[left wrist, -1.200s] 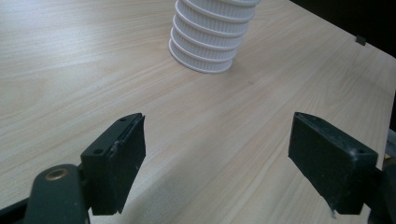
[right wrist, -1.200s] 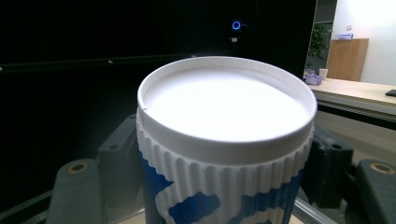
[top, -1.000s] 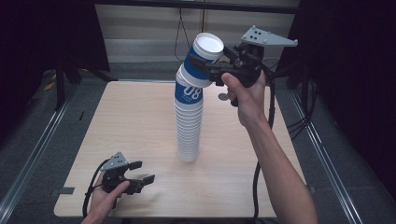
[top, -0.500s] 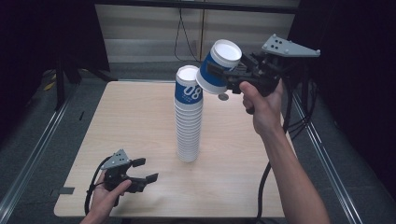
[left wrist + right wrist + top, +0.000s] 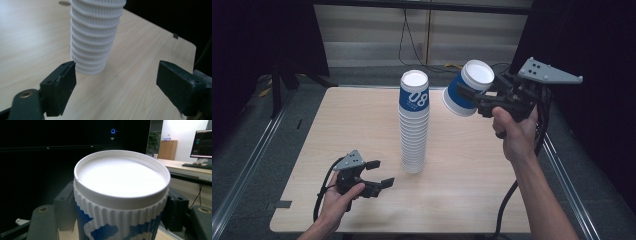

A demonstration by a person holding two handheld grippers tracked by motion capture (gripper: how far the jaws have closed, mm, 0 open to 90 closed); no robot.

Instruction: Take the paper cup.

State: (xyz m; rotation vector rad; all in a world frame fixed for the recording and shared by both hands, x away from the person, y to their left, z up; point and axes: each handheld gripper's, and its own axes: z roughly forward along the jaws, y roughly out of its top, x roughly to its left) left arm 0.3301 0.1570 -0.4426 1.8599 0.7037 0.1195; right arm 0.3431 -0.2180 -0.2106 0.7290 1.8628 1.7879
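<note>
One cup off the stack, held in the right jaws

One paper cup [image 5: 468,89] sits clamped between the right gripper [image 5: 472,95] jaws, tilted, mouth up and away from the hand, well clear of the table [image 5: 472,200]. In the right gripper view both jaws press the ribbed wall just below the rim, one on each side. The stack of cups [image 5: 414,125] stands upright beside the held cup, apart from it. The left gripper [image 5: 382,184] rests low with jaws wide open and empty; in the left gripper view the foot of the stack stands just ahead of the gap, nearer the left-hand jaw.

Judgement on the step: carry the cup level, keep the squeeze light so the thin wall does not buckle, and set it down well apart from the stack. The open left jaws could steady the stack's foot.

Writing: top stacked cup carries a blue band with white "08"; smaller print beneath is unreadable. The held cup shows blue and white print, not legible.
</note>
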